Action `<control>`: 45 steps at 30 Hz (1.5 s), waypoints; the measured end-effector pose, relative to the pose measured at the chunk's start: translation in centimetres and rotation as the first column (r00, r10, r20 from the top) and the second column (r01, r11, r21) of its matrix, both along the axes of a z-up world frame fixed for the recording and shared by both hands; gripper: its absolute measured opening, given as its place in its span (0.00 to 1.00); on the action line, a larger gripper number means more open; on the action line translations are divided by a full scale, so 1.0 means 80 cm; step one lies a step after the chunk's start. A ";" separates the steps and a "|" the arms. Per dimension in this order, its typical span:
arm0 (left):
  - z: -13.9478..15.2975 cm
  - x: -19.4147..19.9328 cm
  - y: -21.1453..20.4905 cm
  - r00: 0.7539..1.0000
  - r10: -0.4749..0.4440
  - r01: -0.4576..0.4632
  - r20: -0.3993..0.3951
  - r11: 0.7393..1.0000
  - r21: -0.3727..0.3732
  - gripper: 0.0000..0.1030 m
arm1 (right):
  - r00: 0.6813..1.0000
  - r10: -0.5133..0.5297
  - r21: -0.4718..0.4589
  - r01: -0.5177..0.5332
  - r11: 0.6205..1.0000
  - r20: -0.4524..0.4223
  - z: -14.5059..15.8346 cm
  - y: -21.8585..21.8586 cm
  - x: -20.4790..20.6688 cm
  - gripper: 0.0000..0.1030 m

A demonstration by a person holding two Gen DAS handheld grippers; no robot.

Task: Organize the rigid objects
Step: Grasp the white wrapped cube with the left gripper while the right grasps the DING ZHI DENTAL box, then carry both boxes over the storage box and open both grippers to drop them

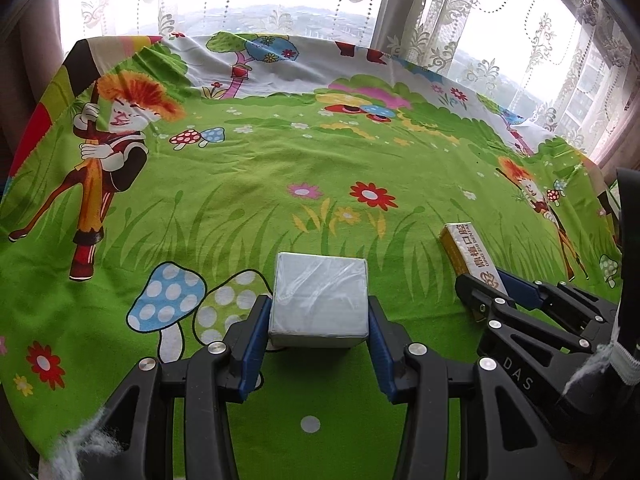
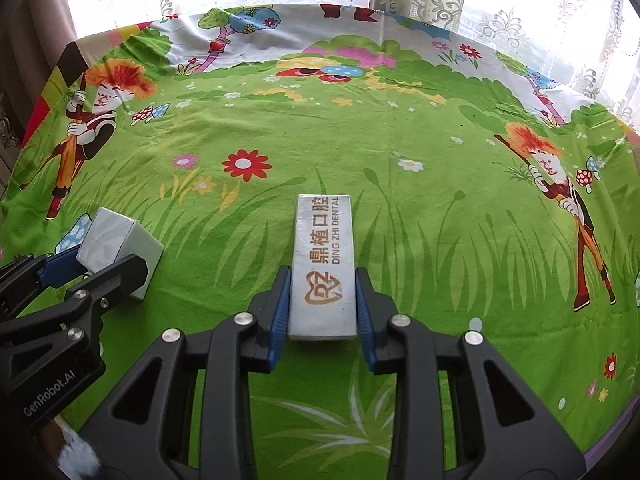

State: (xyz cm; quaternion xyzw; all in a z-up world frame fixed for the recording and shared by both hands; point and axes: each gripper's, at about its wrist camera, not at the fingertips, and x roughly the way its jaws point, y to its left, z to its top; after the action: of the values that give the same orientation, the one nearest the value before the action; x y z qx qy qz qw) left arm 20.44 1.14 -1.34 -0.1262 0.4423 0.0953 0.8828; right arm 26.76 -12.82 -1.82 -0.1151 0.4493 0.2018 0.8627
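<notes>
On a worktop (image 1: 320, 152) draped in a cartoon meadow cloth, the left claw (image 1: 319, 320) grips a plastic-wrapped white cube (image 1: 319, 300), while just beside it the right claw (image 2: 322, 300) clamps a long "Ding Zhi Dental" box (image 2: 323, 268).

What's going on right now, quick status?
Left gripper shut on grey box. Right gripper shut on dental box. Both boxes low over the green cloth. Nothing in the way.
</notes>
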 end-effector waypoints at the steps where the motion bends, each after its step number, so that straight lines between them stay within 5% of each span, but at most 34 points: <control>1: 0.000 -0.002 0.000 1.000 0.002 -0.002 0.000 1.000 -0.001 0.45 | 1.000 -0.002 0.000 0.002 1.000 -0.002 0.000 -0.002 -0.002 0.33; 25: 0.028 -0.076 -0.036 1.000 -0.009 0.009 0.024 1.000 0.006 0.45 | 1.000 -0.004 0.035 0.003 0.999 0.022 0.034 -0.051 -0.093 0.33; 45: 0.058 -0.126 -0.109 0.990 -0.130 0.129 0.051 0.991 0.026 0.45 | 0.998 -0.042 0.044 0.040 0.998 0.051 0.072 -0.126 -0.171 0.33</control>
State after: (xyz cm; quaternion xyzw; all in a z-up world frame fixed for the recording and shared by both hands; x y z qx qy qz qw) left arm 10.36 -7.60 3.29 -0.0895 0.4251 0.0393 0.8999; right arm 13.05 -22.89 3.96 -0.0926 0.4246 0.1908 0.8802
